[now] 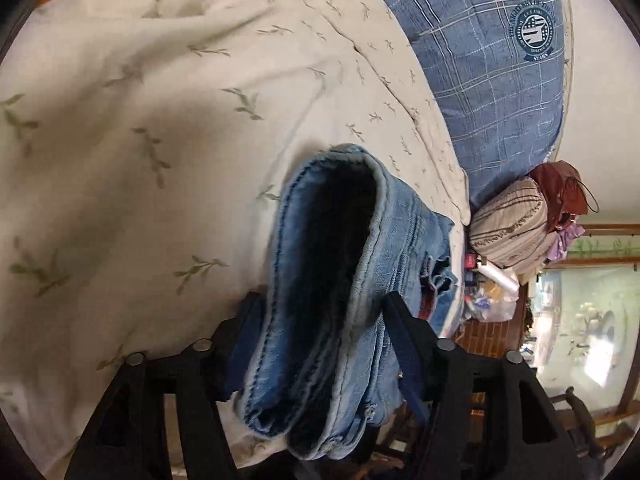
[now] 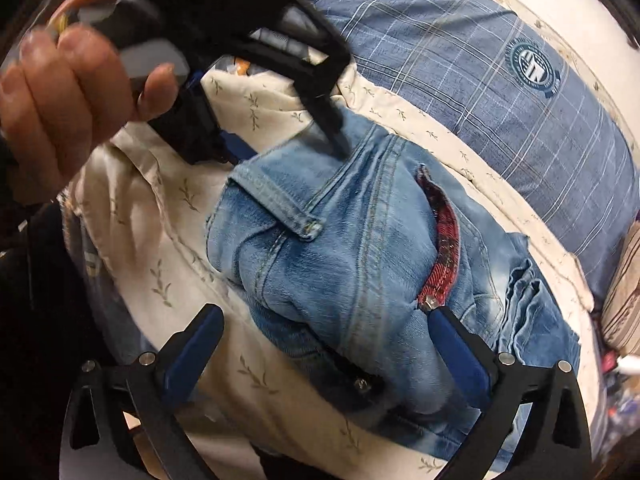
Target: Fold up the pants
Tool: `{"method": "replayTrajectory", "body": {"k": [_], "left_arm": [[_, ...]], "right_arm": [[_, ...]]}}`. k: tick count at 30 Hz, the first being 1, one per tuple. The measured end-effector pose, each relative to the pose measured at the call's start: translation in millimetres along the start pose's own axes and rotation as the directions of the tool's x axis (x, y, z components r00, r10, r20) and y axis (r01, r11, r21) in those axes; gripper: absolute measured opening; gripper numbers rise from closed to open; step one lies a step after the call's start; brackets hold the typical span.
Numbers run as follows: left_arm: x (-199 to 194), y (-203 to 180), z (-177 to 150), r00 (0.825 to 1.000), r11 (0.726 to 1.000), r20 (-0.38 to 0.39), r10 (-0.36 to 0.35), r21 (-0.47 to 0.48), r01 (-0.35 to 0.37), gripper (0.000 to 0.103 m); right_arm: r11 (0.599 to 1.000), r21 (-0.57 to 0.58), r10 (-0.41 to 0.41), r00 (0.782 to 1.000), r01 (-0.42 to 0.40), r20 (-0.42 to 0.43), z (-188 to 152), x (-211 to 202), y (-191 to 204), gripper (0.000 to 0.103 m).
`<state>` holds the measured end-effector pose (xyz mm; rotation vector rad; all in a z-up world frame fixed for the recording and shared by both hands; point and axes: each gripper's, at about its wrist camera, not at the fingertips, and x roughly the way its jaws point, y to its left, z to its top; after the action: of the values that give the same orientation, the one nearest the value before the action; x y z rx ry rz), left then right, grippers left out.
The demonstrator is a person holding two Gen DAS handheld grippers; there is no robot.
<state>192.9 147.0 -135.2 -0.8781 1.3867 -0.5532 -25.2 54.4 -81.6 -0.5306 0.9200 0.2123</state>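
Pants (image 2: 352, 248) lie bunched on the leaf-print bedspread (image 2: 160, 280), the left gripper (image 1: 320, 312) spread around a folded edge (pads not clearly pressing), the right gripper (image 2: 324, 320) wide open astride the bundle, nearer its waistband end.

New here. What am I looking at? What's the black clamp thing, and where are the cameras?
No robot: a person holds a two-finger tool in each hand, each with a fisheye camera looking along its fingers. One picture is from the left tool, the other from the right tool, which also shows the person's hand gripping the left one. Blue jeans lie folded on a cream leaf-print bed cover beside a blue plaid pillow. The right tool is open, straddling the jeans. Denim fills the left tool's gap; whether it is pinched is unclear.
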Motion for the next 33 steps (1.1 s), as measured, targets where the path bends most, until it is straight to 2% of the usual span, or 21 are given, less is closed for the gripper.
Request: {"method": "replayTrajectory", "body": {"k": [2,5,8,13,16,17,18,19,20,21,23,25,30,33], "left_arm": [[8,-2,6,0.999,0.999,-0.033,-0.040,-0.006,0.040,0.063],[25,-10,15,0.990,0.995,-0.108,-0.093,0.015,0.096,0.062],[32,-16,23,0.988,0.995,-0.127,-0.089,0.027,0.093,0.062],[37,-20,35,0.985,0.995,-0.149,-0.085,0.036,0.091,0.062],[37,-18,40,0.985,0.995,-0.149,-0.086,0.028,0.092,0.062],[31,-18,36,0.985,0.995,-0.146,-0.089,0.023,0.093,0.059],[30,-17,37,0.986,0.996,-0.142,-0.085,0.019,0.089,0.050],[28,-19,32,0.987,0.996,-0.137,-0.082,0.024,0.086,0.042],[22,-20,29,0.988,0.995,-0.128,-0.082,0.043,0.088,0.026],[18,-22,27,0.989,0.994,-0.122,-0.085,0.065,0.094,0.017],[10,-31,23,0.990,0.988,-0.099,-0.098,0.108,0.109,0.014],[5,-45,17,0.993,0.981,-0.073,-0.096,0.163,0.106,0.013],[9,-89,-2,0.996,0.957,-0.060,-0.072,0.278,0.086,0.013],[25,-128,-12,0.995,0.935,-0.087,-0.050,0.347,0.078,0.014]], "right_arm": [[0.999,-0.026,-0.040,0.999,0.040,0.018,2,0,6,0.103],[0.998,-0.045,-0.039,0.999,0.040,0.021,12,5,14,0.103],[0.995,-0.076,-0.059,0.998,0.058,-0.015,13,18,25,0.103],[0.997,-0.030,-0.068,0.997,0.068,-0.023,17,27,21,0.103],[0.996,-0.036,-0.078,0.997,0.078,0.008,22,35,17,0.103],[0.997,-0.038,-0.073,0.997,0.073,0.016,23,35,17,0.103],[0.998,-0.029,-0.059,0.998,0.059,0.020,23,34,15,0.101],[0.999,-0.013,-0.043,0.999,0.043,0.025,23,32,10,0.090],[1.000,0.005,-0.019,0.999,0.019,0.035,25,28,1,0.076],[1.000,0.022,-0.005,0.999,0.004,0.046,26,23,-8,0.071],[0.998,0.062,0.028,0.997,-0.032,0.070,27,8,-20,0.057],[0.995,0.091,0.040,0.995,-0.048,0.092,26,-5,-29,0.051],[0.972,0.216,0.065,0.986,-0.097,0.153,17,-34,-61,0.043],[0.937,0.324,0.075,0.980,-0.133,0.185,2,-47,-92,0.041]]}}
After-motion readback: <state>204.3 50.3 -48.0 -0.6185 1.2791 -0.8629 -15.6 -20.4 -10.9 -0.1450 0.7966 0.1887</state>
